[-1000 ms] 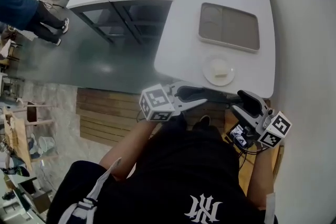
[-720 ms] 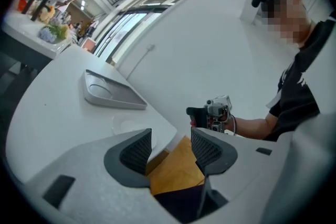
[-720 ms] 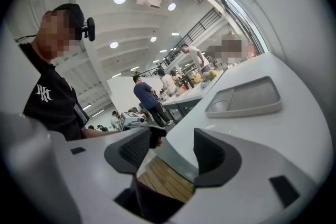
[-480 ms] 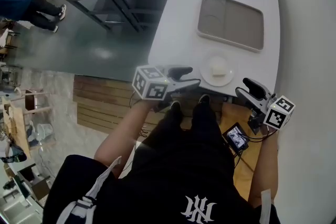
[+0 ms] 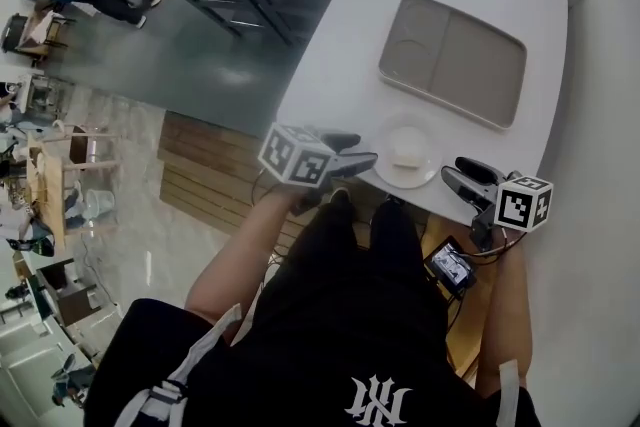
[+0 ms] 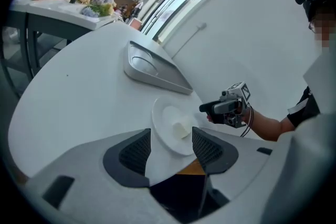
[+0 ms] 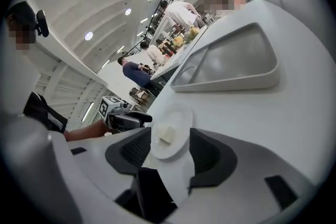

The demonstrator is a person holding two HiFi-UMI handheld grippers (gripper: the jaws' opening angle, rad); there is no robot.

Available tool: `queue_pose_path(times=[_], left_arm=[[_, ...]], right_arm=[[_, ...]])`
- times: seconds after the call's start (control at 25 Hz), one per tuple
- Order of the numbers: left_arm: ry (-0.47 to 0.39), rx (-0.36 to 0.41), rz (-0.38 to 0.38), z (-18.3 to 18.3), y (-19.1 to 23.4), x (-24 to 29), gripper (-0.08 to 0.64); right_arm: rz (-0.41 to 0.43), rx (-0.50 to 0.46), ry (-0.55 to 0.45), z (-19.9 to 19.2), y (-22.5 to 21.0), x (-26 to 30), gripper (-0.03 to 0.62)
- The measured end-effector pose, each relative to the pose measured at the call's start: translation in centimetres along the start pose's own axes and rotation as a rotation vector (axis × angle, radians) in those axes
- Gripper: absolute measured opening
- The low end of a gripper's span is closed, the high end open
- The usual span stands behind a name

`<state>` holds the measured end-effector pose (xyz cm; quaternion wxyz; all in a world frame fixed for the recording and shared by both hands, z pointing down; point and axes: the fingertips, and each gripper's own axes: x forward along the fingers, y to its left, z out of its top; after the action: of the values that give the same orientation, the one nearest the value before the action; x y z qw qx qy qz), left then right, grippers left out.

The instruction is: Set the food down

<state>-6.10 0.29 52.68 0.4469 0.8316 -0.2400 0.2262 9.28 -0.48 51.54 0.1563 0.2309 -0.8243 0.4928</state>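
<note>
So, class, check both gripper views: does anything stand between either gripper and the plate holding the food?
Nothing visible does. The plate with the food sits near the table edge; the left gripper and right gripper flank it; their jaws have just been opening, empty, with only bare tabletop between. The tray lies beyond.

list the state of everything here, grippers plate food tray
left gripper: open, jaws just opened, gripping nothing, plate just ahead
right gripper: open, jaws just opened, gripping nothing, plate just ahead
plate: flat on the table, near its edge
food: lying on the plate
tray: empty, flat on the table
</note>
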Motion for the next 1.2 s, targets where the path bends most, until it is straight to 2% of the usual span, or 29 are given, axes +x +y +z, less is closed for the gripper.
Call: queue_pose_path(times=[0.2, 0.64, 1.08, 1.2], left_arm=[[0.052, -0.072, 0.004, -0.6, 0.5, 0.7, 0.222], [0.126, -0.043, -0.032, 0.1, 0.9, 2.0, 0.199], [0.165, -0.014, -0.004, -0.3, 1.0, 2.5, 0.14], [0.176, -0.007, 0.001, 0.0, 1.0, 2.8, 0.108]], right_arm=[[-0.001, 0.081, 0.067, -0.7, -1.2, 1.1, 0.213], [-0.022, 0.159, 0.114, -1.0, -1.8, 3.2, 0.183], [-0.064, 0.207, 0.071, -0.5, -2.2, 3.7, 0.136], [-0.086, 0.233, 0.032, 0.0, -2.8, 3.0, 0.063]])
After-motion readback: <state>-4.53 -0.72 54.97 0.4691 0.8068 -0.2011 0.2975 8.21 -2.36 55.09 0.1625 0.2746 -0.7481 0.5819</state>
